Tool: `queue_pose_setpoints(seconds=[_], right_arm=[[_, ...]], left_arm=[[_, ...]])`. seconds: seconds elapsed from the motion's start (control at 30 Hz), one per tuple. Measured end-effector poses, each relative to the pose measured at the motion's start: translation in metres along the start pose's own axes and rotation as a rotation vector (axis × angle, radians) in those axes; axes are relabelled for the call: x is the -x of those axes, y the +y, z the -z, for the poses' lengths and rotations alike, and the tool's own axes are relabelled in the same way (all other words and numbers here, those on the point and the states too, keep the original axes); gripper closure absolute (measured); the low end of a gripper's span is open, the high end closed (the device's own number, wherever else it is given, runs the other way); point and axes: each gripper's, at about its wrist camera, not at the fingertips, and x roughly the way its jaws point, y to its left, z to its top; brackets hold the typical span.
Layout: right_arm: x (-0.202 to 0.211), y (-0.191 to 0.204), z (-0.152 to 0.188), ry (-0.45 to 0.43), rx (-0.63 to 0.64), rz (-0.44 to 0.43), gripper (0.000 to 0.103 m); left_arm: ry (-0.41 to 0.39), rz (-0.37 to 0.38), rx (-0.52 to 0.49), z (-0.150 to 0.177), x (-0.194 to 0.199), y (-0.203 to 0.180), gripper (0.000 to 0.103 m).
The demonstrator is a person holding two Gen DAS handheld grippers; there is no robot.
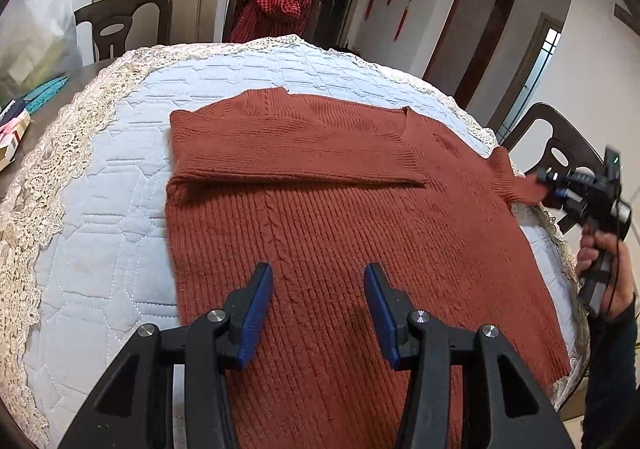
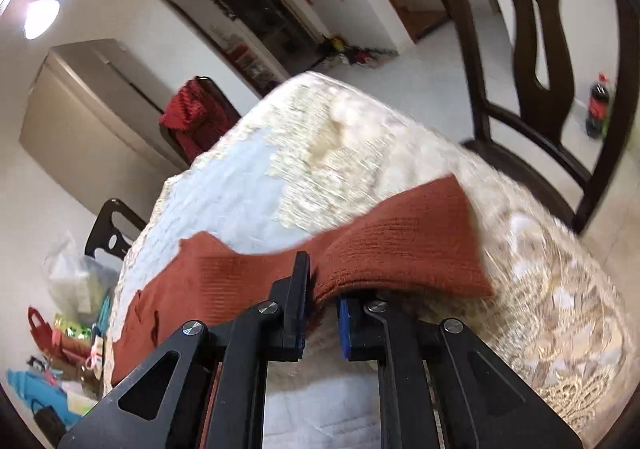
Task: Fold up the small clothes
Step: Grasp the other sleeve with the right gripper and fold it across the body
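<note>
Currently: right sleeve gripped for the inward fold

Presently the rust-red knitted sweater (image 1: 340, 217) is lying flat on the quilted pale-blue table cover (image 1: 100, 209), which is giving it a broad, level surface for folding. One sleeve (image 1: 288, 145) is already lying folded across the chest, so the body is being narrowed from that side first. The other sleeve (image 2: 404, 249) is reaching out over the lace edge of the cover, towards the dark wooden chair (image 2: 536, 61).

Tool state:
- The right gripper (image 2: 322, 313) is clamping this outstretched sleeve near the cuff; its jaws are standing narrow, with the knit bunching between the blue pads. The grip near the end is judged to be giving control of the whole sleeve length for the fold inward.
- The left gripper (image 1: 318, 301) is hanging over the lower body of the sweater with its jaws about half open, holding nothing; whether its pads are touching the knit cannot be told
</note>
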Motion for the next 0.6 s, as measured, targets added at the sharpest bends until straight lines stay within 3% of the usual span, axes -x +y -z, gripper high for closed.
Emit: queue_pose_setpoints(seconds=[0.17, 0.3, 0.4, 0.47, 0.6], right_arm=[[0.011, 0.064, -0.005, -0.017, 0.166, -0.109, 0.09], [0.006, 0.126, 0.011, 0.011, 0.318, -0.221, 0.09], [-0.018, 0.161, 0.036, 0.11, 0.409, -0.285, 0.088], [-0.04, 0.179, 0.062, 0.222, 0.483, -0.31, 0.085], [-0.061, 0.178, 0.1, 0.361, 0.538, -0.314, 0.083]], left_arm=[[-0.003, -0.004, 0.011, -0.003, 0.002, 0.004, 0.053], [-0.028, 0.001, 0.014, -0.011, 0.007, 0.004, 0.053], [-0.047, 0.002, 0.023, -0.019, 0.01, 0.004, 0.053], [-0.052, 0.008, 0.033, -0.022, 0.012, 0.005, 0.052], [-0.049, 0.026, 0.034, -0.027, 0.013, 0.004, 0.048]])
